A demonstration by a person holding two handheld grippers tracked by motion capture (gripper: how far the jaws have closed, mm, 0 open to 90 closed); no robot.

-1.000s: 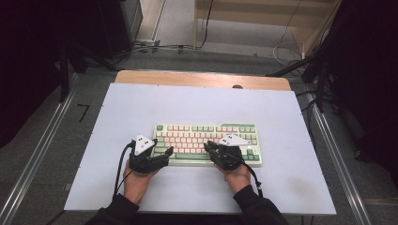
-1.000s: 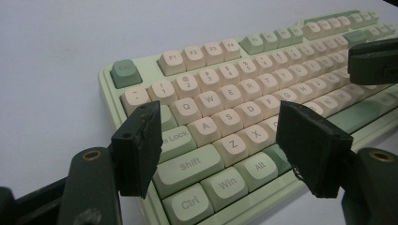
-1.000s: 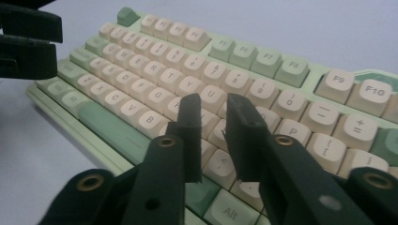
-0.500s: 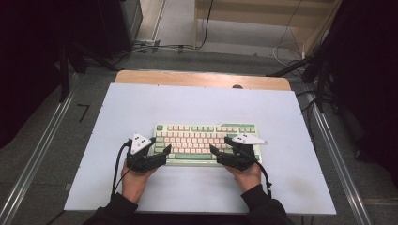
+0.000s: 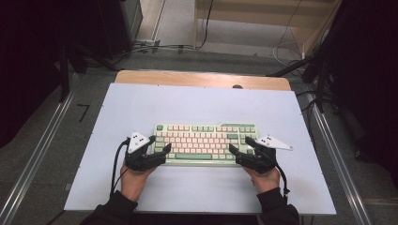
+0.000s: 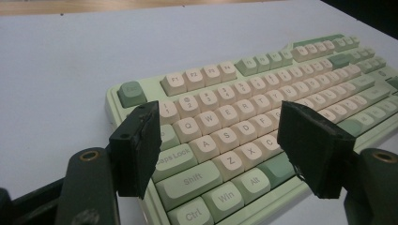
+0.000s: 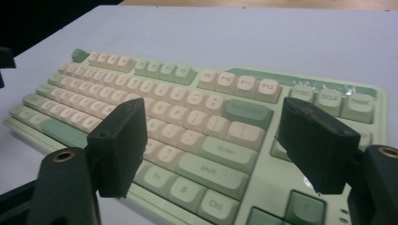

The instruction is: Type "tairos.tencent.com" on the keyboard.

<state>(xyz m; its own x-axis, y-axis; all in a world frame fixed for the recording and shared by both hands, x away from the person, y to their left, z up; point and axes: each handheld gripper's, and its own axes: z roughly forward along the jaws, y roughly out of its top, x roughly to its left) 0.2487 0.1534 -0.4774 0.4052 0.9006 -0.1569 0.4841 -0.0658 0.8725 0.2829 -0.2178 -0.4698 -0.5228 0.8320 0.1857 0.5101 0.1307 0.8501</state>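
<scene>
**Keyboard between my two grippers, neither one gripping it**

High view: keyboard (image 5: 206, 143) lies flat near the middle of the white table (image 5: 141, 103), long side toward me. My left gripper (image 5: 158, 151) sits at the keyboard's left end, my right gripper (image 5: 240, 149) at its right end, jaws pointing inward over the near corners. I judge the keyboard stiff and fairly heavy for its size, with a hard plastic case that could slip under the pads; the keycaps would give or pop, so the short end edges of the case look like the places to take hold, one gripper per end.

Left gripper view: my jaws stand wide with nothing pressed between them, above the keyboard's near left corner, around Caps Lock and Shift. Legends are readable here, which the high view cannot resolve.

Right gripper view: my jaws have just been opening and stand wide, nothing clamped, over the Enter and Shift end. This view shows the case's bare right margin, a possible grip spot, plus the keyboard's raised profile.
</scene>
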